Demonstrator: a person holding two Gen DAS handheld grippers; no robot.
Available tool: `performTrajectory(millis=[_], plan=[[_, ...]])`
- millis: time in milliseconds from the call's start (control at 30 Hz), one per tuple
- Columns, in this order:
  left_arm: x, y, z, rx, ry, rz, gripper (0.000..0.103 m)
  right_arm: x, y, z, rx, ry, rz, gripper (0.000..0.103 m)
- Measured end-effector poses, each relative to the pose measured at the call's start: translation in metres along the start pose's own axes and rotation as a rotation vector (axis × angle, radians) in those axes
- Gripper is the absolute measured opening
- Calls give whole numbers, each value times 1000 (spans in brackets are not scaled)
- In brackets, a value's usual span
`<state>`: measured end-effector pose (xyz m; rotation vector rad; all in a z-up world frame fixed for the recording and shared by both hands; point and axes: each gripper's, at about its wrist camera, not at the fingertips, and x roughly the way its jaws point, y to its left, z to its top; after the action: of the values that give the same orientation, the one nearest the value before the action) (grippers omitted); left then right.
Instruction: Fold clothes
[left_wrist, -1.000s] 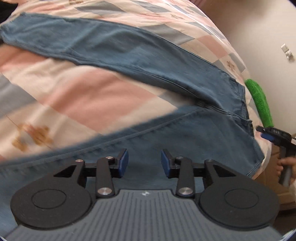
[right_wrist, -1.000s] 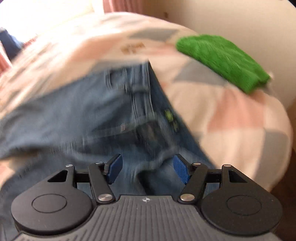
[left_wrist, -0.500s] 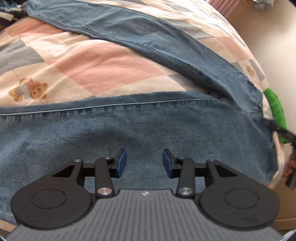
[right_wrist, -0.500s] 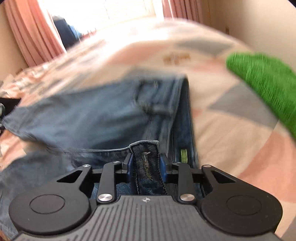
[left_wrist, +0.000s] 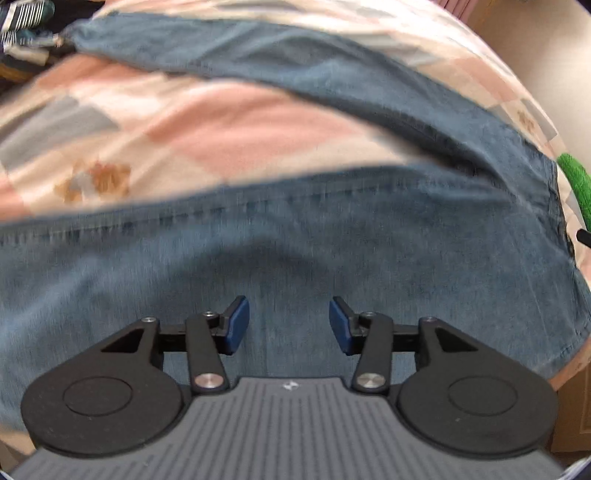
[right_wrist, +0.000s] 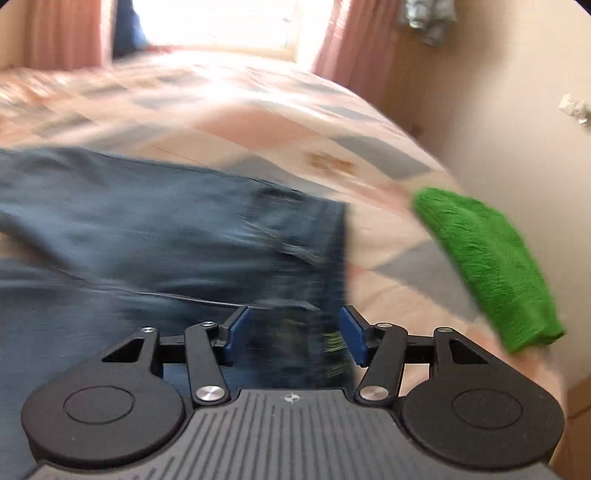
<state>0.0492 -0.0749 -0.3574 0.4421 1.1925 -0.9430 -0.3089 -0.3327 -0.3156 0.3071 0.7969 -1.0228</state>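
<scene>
Blue jeans (left_wrist: 295, 251) lie spread on a checked pink and white bedspread (left_wrist: 221, 129), legs apart in a V. My left gripper (left_wrist: 289, 321) hovers over the near leg, pointing steeply down. Its jaws are opening and nothing is between the pads. In the right wrist view the jeans (right_wrist: 166, 229) end at the waistband. My right gripper (right_wrist: 293, 332) is just above that waistband edge with its jaws opening. The denim lies under the gap and the pads do not press on it. Both views are blurred by motion.
A folded green towel (right_wrist: 487, 266) lies on the bed's right corner, also the green towel (left_wrist: 576, 181) at the right edge. Striped clothes (left_wrist: 22, 22) are piled at the far left. Pink curtains (right_wrist: 343, 40) frame a bright window; a wall runs along the right.
My right gripper, shut on the jeans' waistband half a second ago, has let go and its jaws have spread. My left gripper has moved lower over the near leg and opened a little wider.
</scene>
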Motion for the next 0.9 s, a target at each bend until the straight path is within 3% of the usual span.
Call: performTrajectory(millis=[100, 167, 300, 400, 433, 533, 767, 900], plan=[[0, -9, -19, 5, 18, 52, 46, -20, 16, -29, 1, 34, 104, 70], [-9, -12, -28, -22, 38, 85, 46, -12, 24, -51, -33, 156, 72, 69], [-49, -10, -44, -105, 72, 125, 48, -29, 2, -58, 85, 239, -4, 69], [-90, -12, -61, -143, 73, 152, 58, -69, -13, -41, 221, 233, 63, 71], [-104, -14, -67, -156, 68, 151, 63, -84, -13, -36, 233, 225, 82, 76], [-142, -19, -84, -169, 53, 144, 66, -130, -1, -28, 221, 213, 145, 86], [-208, -41, -112, -139, -2, 186, 70, -205, 27, -30, 259, 250, 323, 91], [-231, -47, -124, -138, -22, 212, 73, -237, 44, -35, 211, 251, 362, 92]])
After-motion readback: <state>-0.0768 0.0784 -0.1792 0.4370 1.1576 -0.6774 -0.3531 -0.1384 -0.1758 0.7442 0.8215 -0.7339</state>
